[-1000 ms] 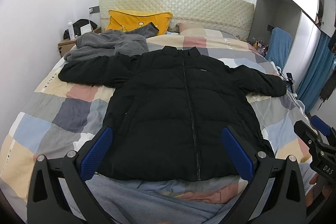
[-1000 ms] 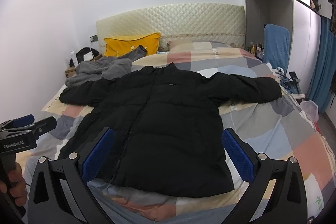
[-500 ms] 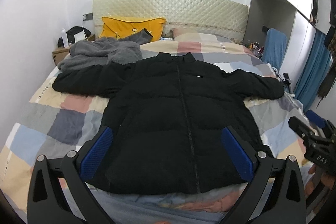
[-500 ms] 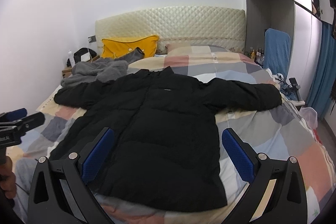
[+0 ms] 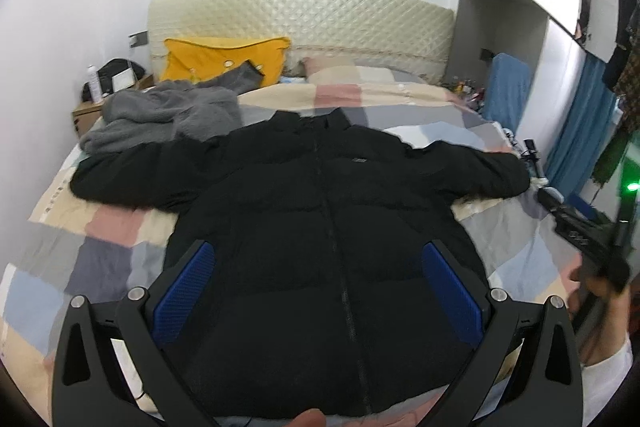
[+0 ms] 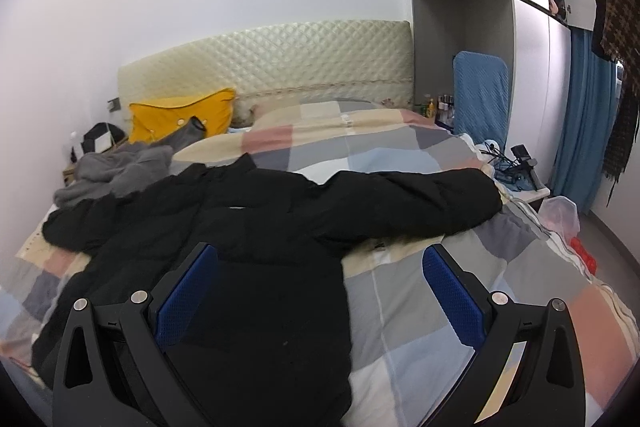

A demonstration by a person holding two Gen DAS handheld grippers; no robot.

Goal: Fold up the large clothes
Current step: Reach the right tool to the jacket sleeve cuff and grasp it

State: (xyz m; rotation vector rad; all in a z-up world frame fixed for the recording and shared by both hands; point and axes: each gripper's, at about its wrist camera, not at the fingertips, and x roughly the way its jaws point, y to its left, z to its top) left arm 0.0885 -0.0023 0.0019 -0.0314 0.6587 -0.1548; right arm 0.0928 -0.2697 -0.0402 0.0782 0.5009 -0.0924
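A black puffer jacket (image 5: 320,227) lies flat and zipped on the patchwork bed, both sleeves spread out to the sides. It also shows in the right wrist view (image 6: 260,239), with its right sleeve (image 6: 420,199) stretched toward the bed's edge. My left gripper (image 5: 320,291) is open and empty above the jacket's lower front. My right gripper (image 6: 320,295) is open and empty above the jacket's right side and hem. The right gripper also appears at the right edge of the left wrist view (image 5: 576,231), held in a hand.
A grey fleece garment (image 5: 168,115) and a yellow pillow (image 5: 224,59) lie at the head of the patchwork quilt (image 6: 420,307). A bedside table (image 5: 88,111) stands at the left. A blue chair (image 6: 480,95), cables and a plastic bag (image 6: 560,215) are along the right side.
Both grippers have moved forward and lower over the jacket. The right gripper has swung to the right, toward the right sleeve. Both stay open.
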